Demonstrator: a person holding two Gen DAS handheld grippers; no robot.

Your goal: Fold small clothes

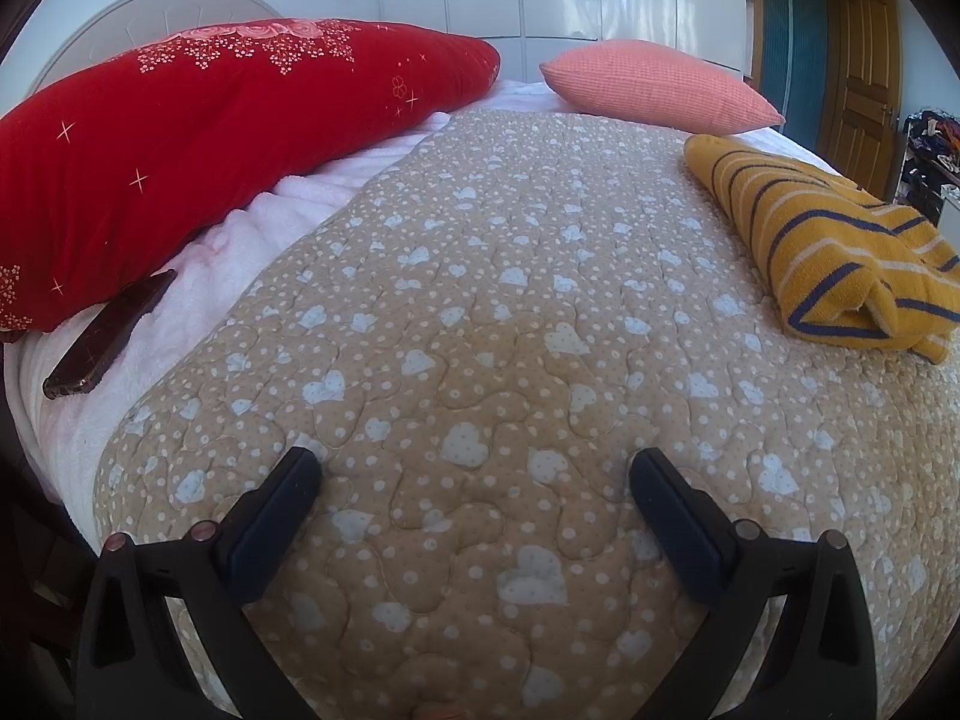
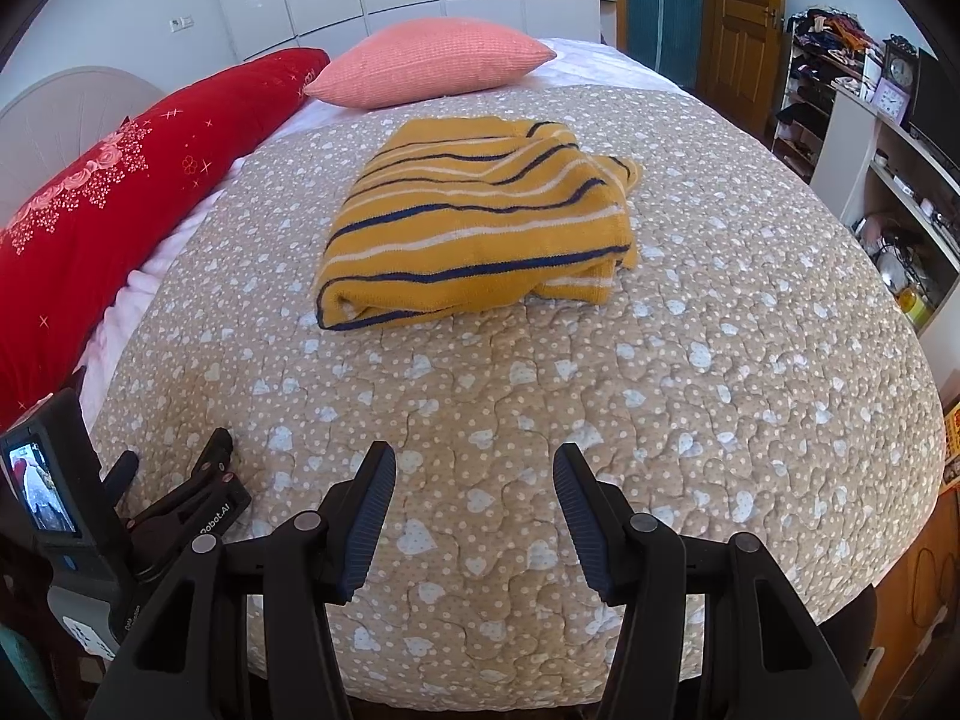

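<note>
A yellow knitted garment [image 2: 480, 228] with navy and white stripes lies folded on the beige heart-print quilt [image 2: 540, 420], in the middle of the right wrist view. In the left wrist view the same garment [image 1: 840, 246] sits at the far right. My right gripper [image 2: 474, 462] hangs open over bare quilt, well short of the garment, nothing between its fingers. My left gripper [image 1: 474, 468] is also open above the quilt's near part, holding nothing. The left gripper's body [image 2: 180, 516] shows at the lower left of the right wrist view.
A long red pillow [image 1: 210, 138] lies along the left side and a pink cushion [image 2: 432, 60] at the head. A dark phone [image 1: 108, 336] rests on the pink blanket [image 1: 180, 312] beside the red pillow. Shelves with clutter [image 2: 888, 180] stand to the right of the bed.
</note>
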